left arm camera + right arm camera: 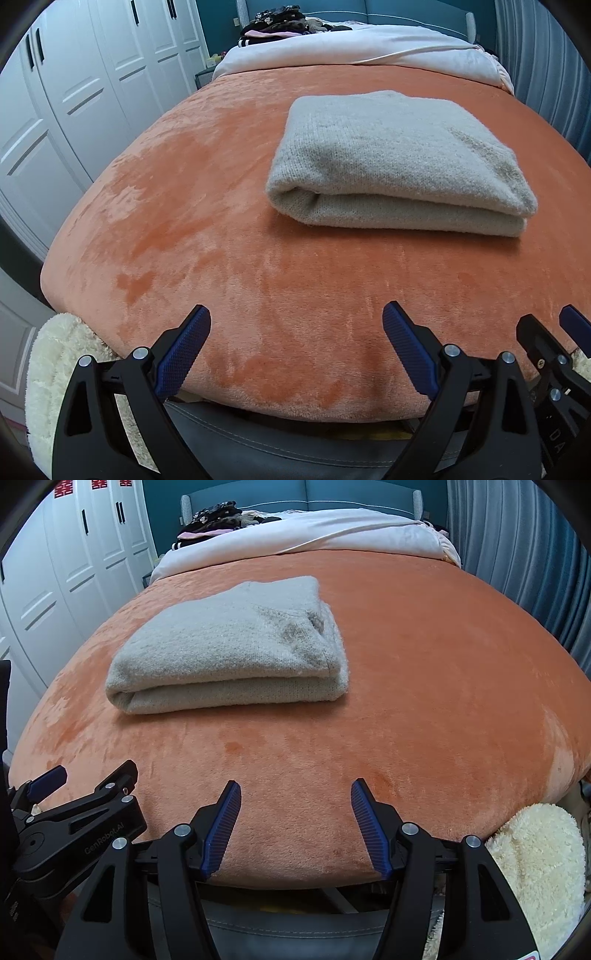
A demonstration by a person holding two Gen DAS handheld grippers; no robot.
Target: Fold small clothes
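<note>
Nearest: left gripper (295,325) with its jaws spread wide and nothing between them, hanging over the near edge of the orange blanket (221,240). Right gripper (295,797) in the same state, jaws apart, empty, also at that near edge. Each shows at the side of the other's view, so they sit side by side, both well short of the garment. Judged: this reads as a rest posture, tools pulled clear so they neither drag nor snag the knit.

Beside the blanket's near corners, off the bed: cream fluffy fabric (535,849), low down, apart from the work.

Mid-blanket: grey knit garment (399,162), folded into a thick rectangular bundle, layers stacked, rounded fold at the near left corner. It lies flat on the blanket, touching nothing else. Placement in open plush ground probably gives room on every side for tucking. Judged: folding of this piece looks done or nearly so.

Beyond the blanket's far edge: white bedding (351,51) bunched across the bed. Farther, by the headboard, a dark clothes pile (277,20), likely more items waiting. White wardrobe doors (74,92) stand off the blanket's left side.
</note>
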